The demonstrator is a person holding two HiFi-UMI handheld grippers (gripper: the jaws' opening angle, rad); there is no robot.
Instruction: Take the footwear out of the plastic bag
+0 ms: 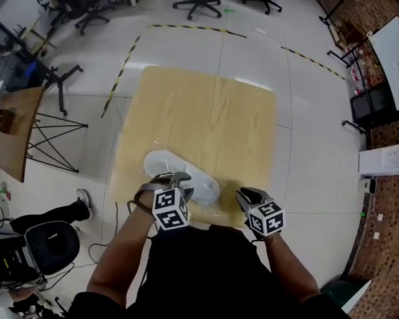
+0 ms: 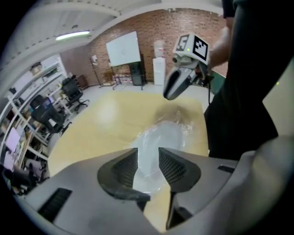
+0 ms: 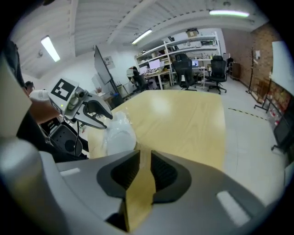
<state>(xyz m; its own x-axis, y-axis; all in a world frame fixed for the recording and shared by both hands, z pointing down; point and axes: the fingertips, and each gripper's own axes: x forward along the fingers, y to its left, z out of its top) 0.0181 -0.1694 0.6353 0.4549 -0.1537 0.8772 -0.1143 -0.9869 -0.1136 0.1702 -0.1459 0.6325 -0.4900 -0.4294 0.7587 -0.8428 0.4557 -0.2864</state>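
A white shoe sealed in a clear plastic bag (image 1: 179, 174) lies on the wooden table (image 1: 206, 118), near its front edge. My left gripper (image 1: 177, 181) hovers over the bag's near end; in the left gripper view (image 2: 148, 158) its jaws stand open, and the bag (image 2: 165, 137) shows through the gap beyond the pads, which do not press it. My right gripper (image 1: 244, 194) is to the right of the bag, apart from it. In the right gripper view (image 3: 145, 160) a narrow gap parts its jaws, with only bare table behind. The bag (image 3: 118, 133) lies to its left.
Yellow-black tape (image 1: 121, 68) marks the floor around the table. A second wooden tabletop on a black frame (image 1: 22, 124) stands at the left, with a black chair (image 1: 43, 246) and a person's shoe (image 1: 83, 200) below it. Office chairs (image 1: 196, 6) stand at the back.
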